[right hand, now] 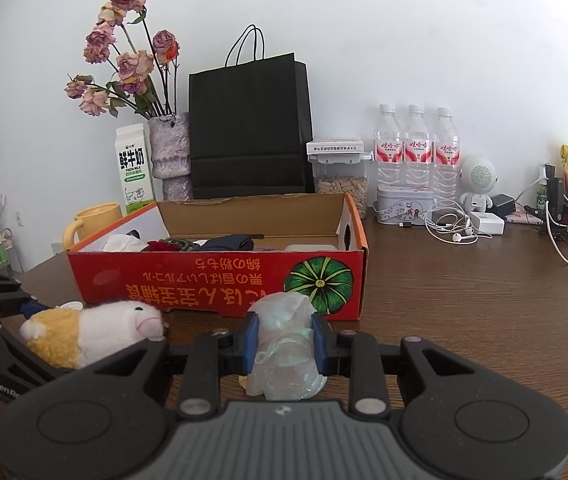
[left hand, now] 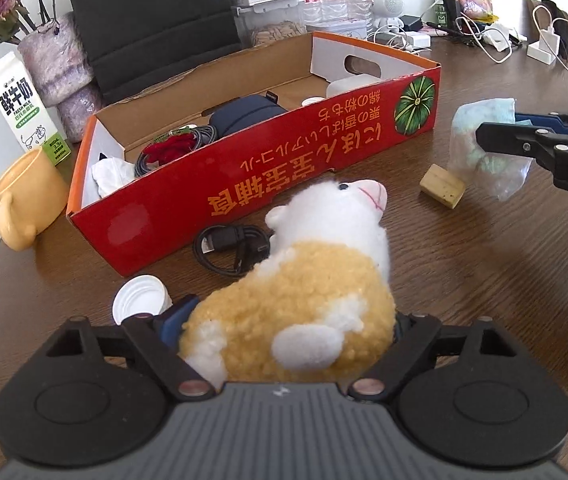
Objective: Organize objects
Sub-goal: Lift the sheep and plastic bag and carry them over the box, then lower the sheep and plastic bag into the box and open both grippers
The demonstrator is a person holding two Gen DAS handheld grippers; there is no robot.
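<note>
A white and yellow plush toy [left hand: 304, 304] lies on the wooden table in front of the red cardboard box [left hand: 204, 208]. My left gripper [left hand: 288, 316] straddles its body, and the pads touch both sides of it. The toy [right hand: 92, 328] also shows at the left of the right wrist view. My right gripper [right hand: 286, 340] is shut on a crumpled clear plastic bag [right hand: 284, 344] with pale green and blue contents, held just above the table before the box [right hand: 204, 280]. In the left wrist view the bag [left hand: 480, 144] and right gripper [left hand: 484, 136] sit at the right.
A coiled black cable [left hand: 232, 248], a white cap [left hand: 140, 300] and a small wooden block [left hand: 442, 186] lie near the box. A yellow mug [left hand: 24, 196], milk carton [left hand: 16, 104], vase, black paper bag [right hand: 248, 128], water bottles [right hand: 416, 148] and chargers line the back.
</note>
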